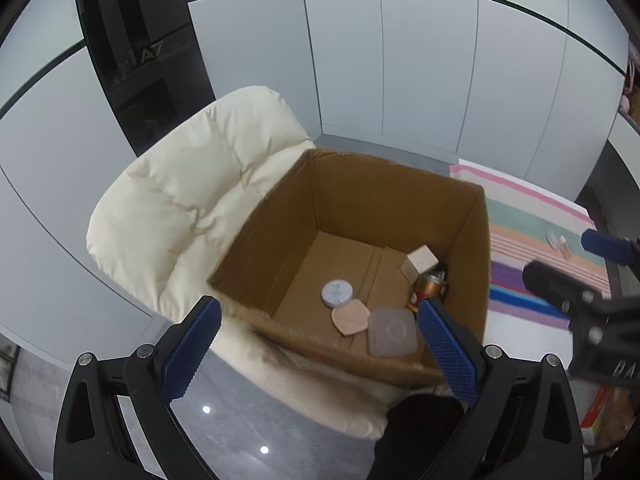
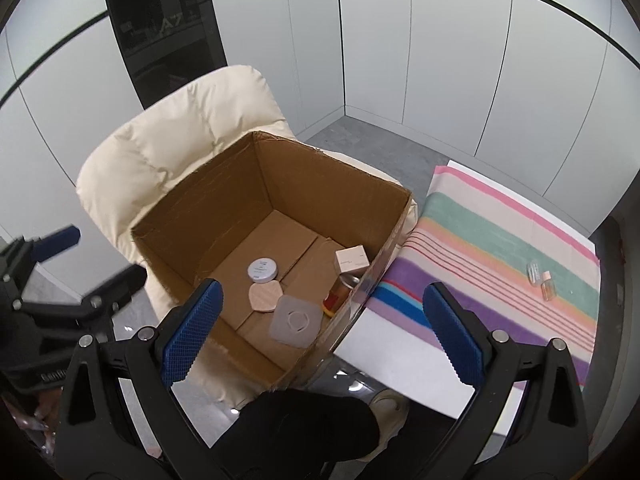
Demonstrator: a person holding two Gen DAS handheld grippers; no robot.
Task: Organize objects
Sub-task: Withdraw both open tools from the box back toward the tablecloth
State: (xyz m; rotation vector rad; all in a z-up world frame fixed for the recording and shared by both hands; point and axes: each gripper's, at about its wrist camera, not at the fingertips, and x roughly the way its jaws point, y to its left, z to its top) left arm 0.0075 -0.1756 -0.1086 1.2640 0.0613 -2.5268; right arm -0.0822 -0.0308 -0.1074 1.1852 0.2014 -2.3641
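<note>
Grey-panelled room, cardboard box (image 2: 280, 216) on cream chair (image 2: 176, 132), left claw (image 1: 320, 344) and right claw (image 2: 320, 328) both released, empty.

Both wrist views above box (image 1: 384, 200) (shared)

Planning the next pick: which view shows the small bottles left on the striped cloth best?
The right wrist view. The small bottles lie unobstructed on the striped cloth, clear of the cardboard box. In the left wrist view they sit near the frame edge, small and blurred, beside the right claw.
</note>
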